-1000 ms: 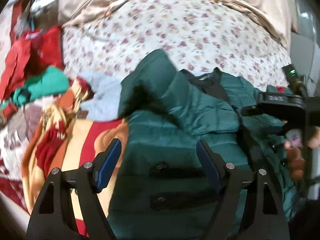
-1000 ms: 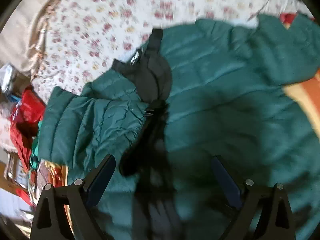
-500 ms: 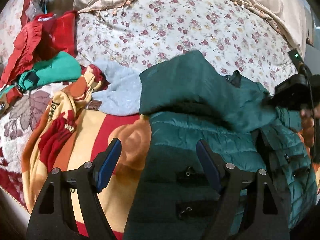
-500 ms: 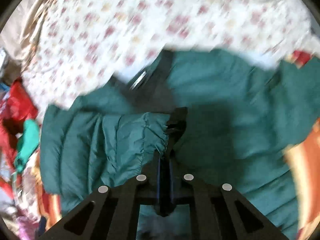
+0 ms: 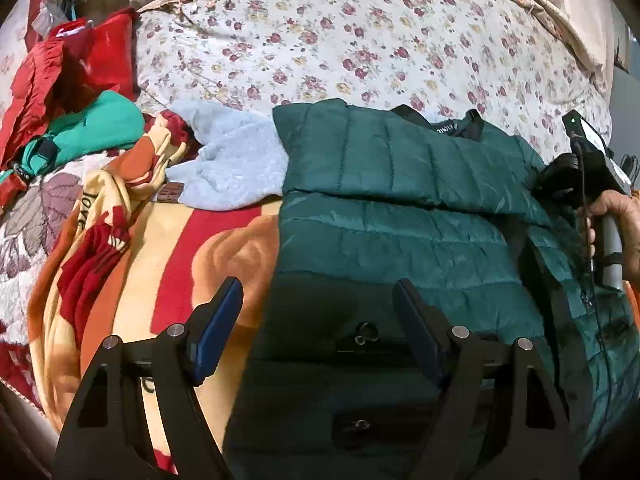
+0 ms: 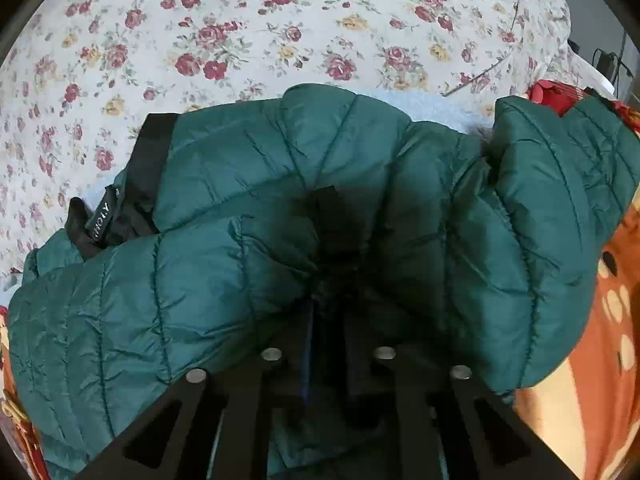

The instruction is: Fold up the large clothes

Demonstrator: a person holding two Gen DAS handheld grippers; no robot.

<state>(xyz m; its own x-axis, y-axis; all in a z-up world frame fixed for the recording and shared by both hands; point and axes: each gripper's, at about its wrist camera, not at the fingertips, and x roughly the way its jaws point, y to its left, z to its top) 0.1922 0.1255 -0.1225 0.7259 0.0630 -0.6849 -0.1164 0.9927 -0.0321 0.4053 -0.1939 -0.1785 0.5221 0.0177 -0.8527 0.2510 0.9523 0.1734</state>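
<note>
Fingers (image 6: 316, 292) on right pinch green jacket (image 6: 248, 184) (jaws easing); left gripper (image 5: 316, 320) spread, empty.

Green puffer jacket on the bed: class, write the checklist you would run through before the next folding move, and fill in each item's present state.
1. Right tongs grip the green puffer jacket: ok, fabric bunches between the nearly shut fingers, which have just been parting slightly.
2. Left tongs free: ok, open above the hem, nothing held.
3. Sleeve folded across the body: ok.
4. Grey fleece clear of the jacket: not ok, its edge touches the sleeve.
5. Black collar lying flat: cannot tell, partly tucked.
6. Floral bedspread beyond gives room: ok.
</note>
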